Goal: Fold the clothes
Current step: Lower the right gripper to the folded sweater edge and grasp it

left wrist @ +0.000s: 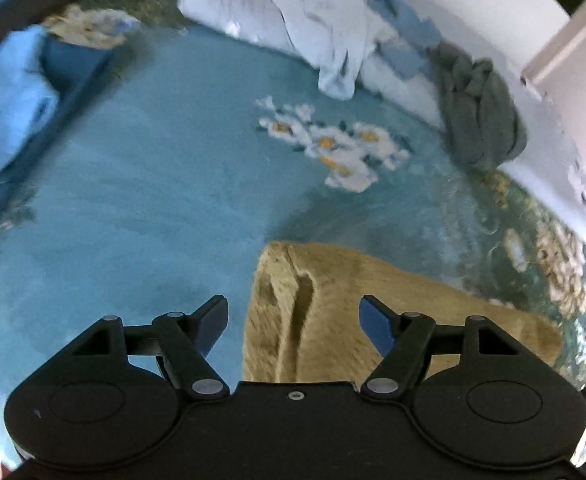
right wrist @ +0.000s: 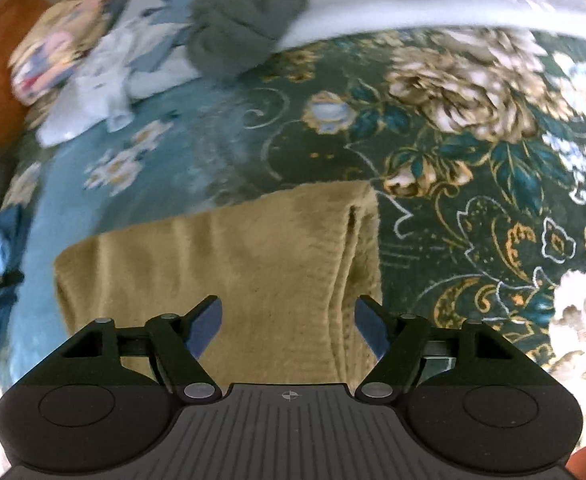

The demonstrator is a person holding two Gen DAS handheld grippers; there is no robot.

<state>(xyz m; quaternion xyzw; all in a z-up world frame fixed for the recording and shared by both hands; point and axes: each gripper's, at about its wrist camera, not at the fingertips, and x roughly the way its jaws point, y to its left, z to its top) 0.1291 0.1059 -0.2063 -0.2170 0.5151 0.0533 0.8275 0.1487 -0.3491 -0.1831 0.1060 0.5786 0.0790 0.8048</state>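
A tan knit garment (left wrist: pixel 357 312) lies folded flat on a bed with a teal flowered cover (left wrist: pixel 145 184). My left gripper (left wrist: pixel 295 320) hangs open above the garment's left end, where a folded edge runs between its fingers without touching them. In the right wrist view the same tan garment (right wrist: pixel 253 264) fills the lower middle. My right gripper (right wrist: pixel 289 322) stands open over its right end, near a folded seam, and its pads press on nothing.
A heap of pale blue and white clothes (left wrist: pixel 313 28) and a crumpled grey-green garment (left wrist: pixel 481 112) lie at the far side of the bed. Light blue fabric (left wrist: pixel 9 100) sits at the left. The dark green flowered bedspread (right wrist: pixel 493 160) stretches to the right.
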